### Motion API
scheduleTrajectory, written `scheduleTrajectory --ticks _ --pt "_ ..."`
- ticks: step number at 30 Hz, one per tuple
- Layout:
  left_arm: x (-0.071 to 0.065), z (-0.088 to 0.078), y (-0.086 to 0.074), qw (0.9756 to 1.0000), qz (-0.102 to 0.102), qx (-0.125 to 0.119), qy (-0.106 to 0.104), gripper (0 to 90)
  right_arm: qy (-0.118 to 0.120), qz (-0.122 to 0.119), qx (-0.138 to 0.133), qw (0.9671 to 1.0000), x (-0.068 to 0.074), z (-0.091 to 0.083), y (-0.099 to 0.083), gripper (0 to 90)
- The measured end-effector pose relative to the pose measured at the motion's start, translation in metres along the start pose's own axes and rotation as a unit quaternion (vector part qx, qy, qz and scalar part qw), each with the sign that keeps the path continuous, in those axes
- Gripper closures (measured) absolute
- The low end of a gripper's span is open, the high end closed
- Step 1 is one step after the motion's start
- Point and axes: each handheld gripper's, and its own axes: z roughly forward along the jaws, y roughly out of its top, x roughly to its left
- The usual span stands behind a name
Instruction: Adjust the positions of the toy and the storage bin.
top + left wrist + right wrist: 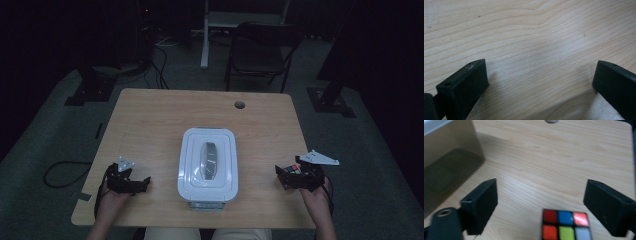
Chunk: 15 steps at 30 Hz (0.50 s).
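Light wooden table (150,125): bears all items. White lidded plastic bin with grey handle (207,164): table centre, lid on. Multicoloured puzzle cube (565,225): at 3 o'clock of the bin, on the table between the right gripper's (540,202) wide jaws, untouched. Left gripper (540,82): at 9 o'clock, wide, empty. Step judged: approaching the cube; next, lower and close on its sides.

room: dim, dark at the edges | floor (45,145): grey-green carpet, black cables (62,172) trailing left | table (150,120): light wood, round grommet hole (239,105) near far edge | behind table: dark folding chair (260,50), white desk leg (205,35), black stand bases (330,100) on both sides
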Motion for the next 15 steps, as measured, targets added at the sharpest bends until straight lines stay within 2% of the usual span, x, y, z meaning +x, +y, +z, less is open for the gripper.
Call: scheduleTrajectory --ticks 1,2,7,8,9,10,12,14,15 --pt "0.0 0.0 0.0 1.0 0.0 0.0 0.0 0.6 0.002 -0.005 -0.002 1.0 0.002 0.002 0.001 13.5" --pt "0.0 0.0 0.0 1.0 0.0 0.0 0.0 0.7 0.013 -0.017 -0.008 0.9997 0.009 0.007 0.003 13.6" --pt "0.0 0.0 0.0 1.0 0.0 0.0 0.0 0.6 0.023 -0.04 -0.027 0.9986 0.017 0.014 0.005 13.7" --pt "0.0 0.0 0.0 1.0 0.0 0.0 0.0 0.7 0.037 -0.05 -0.033 0.9975 0.022 0.016 0.006 13.7" --pt "0.0 0.0 0.0 1.0 0.0 0.0 0.0 0.7 0.037 -0.05 -0.033 0.9975 0.022 0.016 0.006 13.7" --pt "0.0 0.0 0.0 1.0 0.0 0.0 0.0 0.7 0.047 -0.061 -0.041 0.9962 0.026 0.018 0.006 13.6" --pt "0.0 0.0 0.0 1.0 0.0 0.0 0.0 0.6 0.049 -0.064 -0.043 0.9958 0.027 0.019 0.006 13.7" --pt "0.0 0.0 0.0 1.0 0.0 0.0 0.0 0.7 0.065 -0.061 -0.046 0.9949 0.031 0.023 0.005 14.2" --pt "0.0 0.0 0.0 1.0 0.0 0.0 0.0 0.7 0.065 -0.061 -0.046 0.9949 0.031 0.023 0.005 14.2"
